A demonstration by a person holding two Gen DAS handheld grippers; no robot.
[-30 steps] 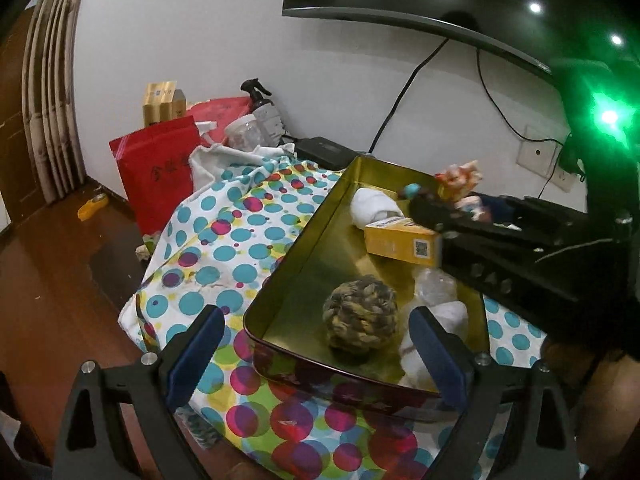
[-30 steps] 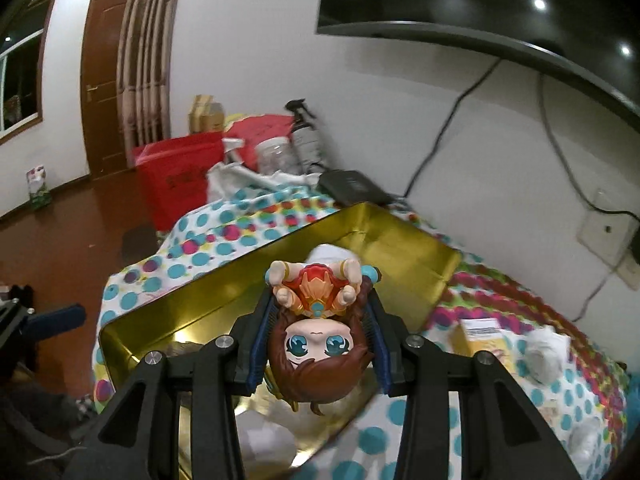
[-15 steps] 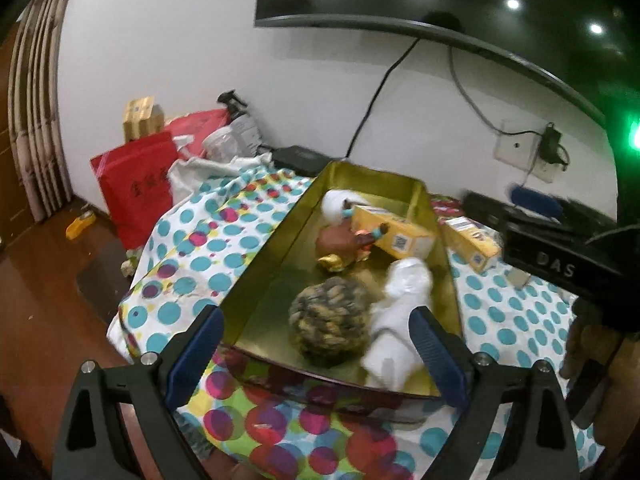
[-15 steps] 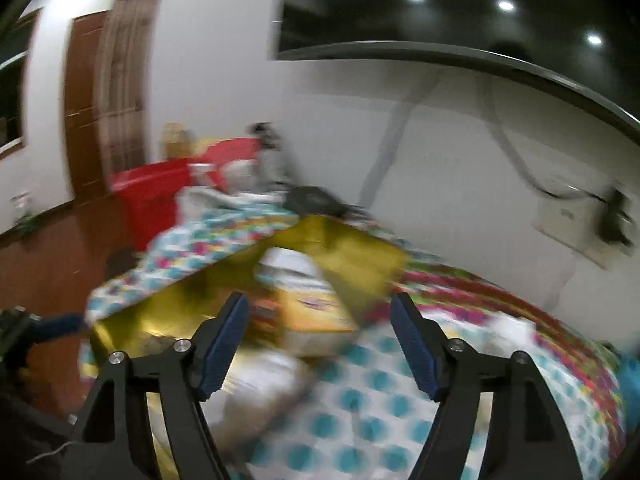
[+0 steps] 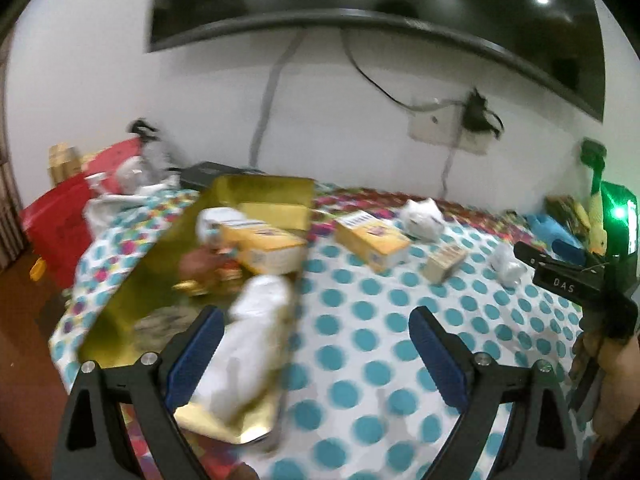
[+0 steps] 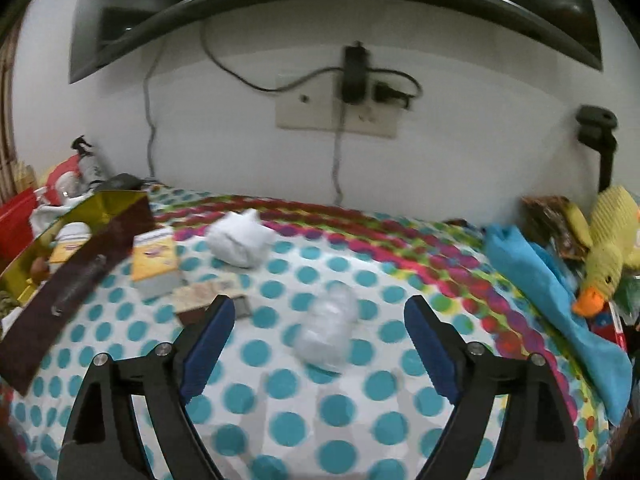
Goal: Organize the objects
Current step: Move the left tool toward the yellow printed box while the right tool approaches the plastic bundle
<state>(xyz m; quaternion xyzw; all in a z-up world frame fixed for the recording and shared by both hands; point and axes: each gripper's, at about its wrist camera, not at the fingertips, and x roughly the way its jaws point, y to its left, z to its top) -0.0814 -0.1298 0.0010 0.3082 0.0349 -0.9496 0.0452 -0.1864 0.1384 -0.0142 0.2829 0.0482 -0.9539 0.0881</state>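
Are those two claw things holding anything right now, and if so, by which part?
Nothing is held. The left gripper and the right gripper both stand open and empty above the polka-dot cloth.

Each gripper, left [image 5: 316,346] and right [image 6: 319,334], has black angular plastic arms, silver screws at the joints and blue ribbed pads [image 6: 208,338]. The right unit's body carries white "DAS" lettering [image 5: 564,286] and a green light [image 5: 618,213].
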